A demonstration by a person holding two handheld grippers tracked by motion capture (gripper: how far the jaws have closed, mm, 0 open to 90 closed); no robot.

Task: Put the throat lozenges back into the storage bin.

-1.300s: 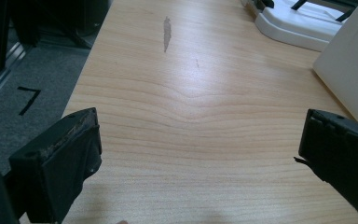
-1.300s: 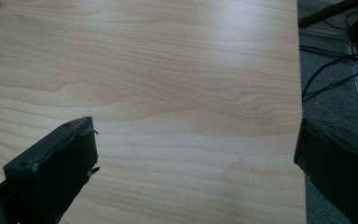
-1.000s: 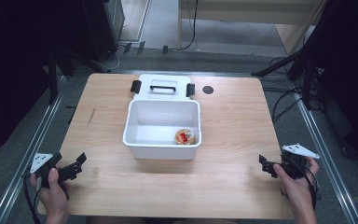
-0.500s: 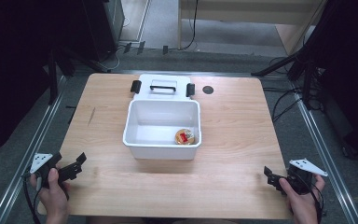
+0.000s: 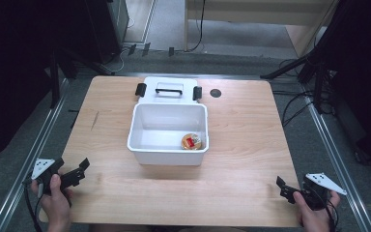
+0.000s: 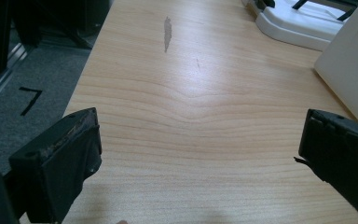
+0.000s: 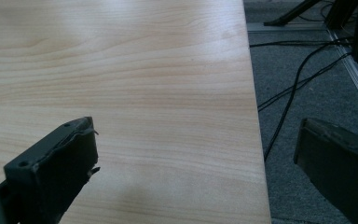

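Tools sat at the two near corners of the tabletop (image 5: 241,125), one in each of my hands. The left tool (image 5: 79,171) hovered at the near-left corner with its jaws spread wide and nothing between them; in the left gripper view I saw bare wood in the gap. The right tool (image 5: 284,186) was at the near-right corner, jaws likewise spread and empty, and in the right gripper view one jaw hung over the wood while the other hung past the tabletop's edge, above the grey floor (image 7: 317,93) and its cables.

Both were well apart from the one white bin (image 5: 168,154), which stood in the middle of the tabletop — its long axis running left to right, its open top facing up. I counted one small round item (image 5: 192,141), orange-brown with a red patch, lying inside at the near-right corner of the bin's floor. One white lid (image 5: 169,88) lay flat just beyond the bin, touching or nearly touching its far wall, long axis also left to right, with one black handle on top and two black latches at its ends. One small dark disc (image 5: 215,93) sat on the wood right of the lid.
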